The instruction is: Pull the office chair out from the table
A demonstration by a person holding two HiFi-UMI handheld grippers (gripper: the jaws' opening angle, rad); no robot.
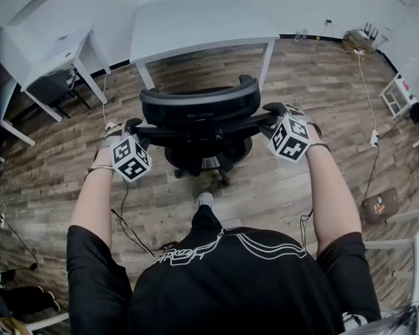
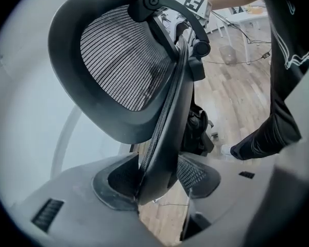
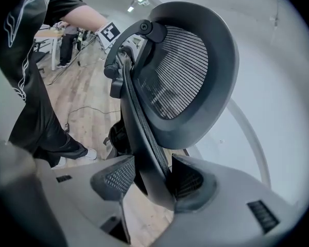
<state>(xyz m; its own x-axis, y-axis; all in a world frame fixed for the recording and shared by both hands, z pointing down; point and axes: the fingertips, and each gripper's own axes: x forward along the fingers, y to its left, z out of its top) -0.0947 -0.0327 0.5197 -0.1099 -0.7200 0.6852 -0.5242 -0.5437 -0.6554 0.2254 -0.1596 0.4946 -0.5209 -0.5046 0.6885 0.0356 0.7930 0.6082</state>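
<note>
near end: left gripper [image 1: 132,127] and right gripper [image 1: 274,110] sit at opposite ends of the office chair [image 1: 199,103] backrest, one per side, both angled down.

left gripper view: jaws stand fairly wide, closed on the backrest side edge [image 2: 167,138]. the black rim runs down between the two pads [image 2: 116,184] and bears on both. no gap seen on either face.

right gripper view: same hold, mirrored. backrest side edge [image 3: 144,133] is wedged between the pads [image 3: 195,181], jaws wide, both pads on the rim.

mesh headrest [image 2: 123,60] sits above the clamped rim and stays free of the jaws.

person's shoe [image 1: 204,199] is just behind the chair base [image 1: 202,160], on the wood floor [image 1: 300,180]. black cable [image 1: 129,229] trails on the floor beside the left leg.

chair location: on the floor between the person and the white table [image 1: 202,23], facing it, centred between the two front legs. a strip of bare floor shows between headrest and table front edge, so the two are apart.

room to move: open floor left and right of the chair. smaller white table [image 1: 63,51] is far left, well apart. a cable [image 1: 366,110] and a small white block on it lie on the floor to the right.
</note>
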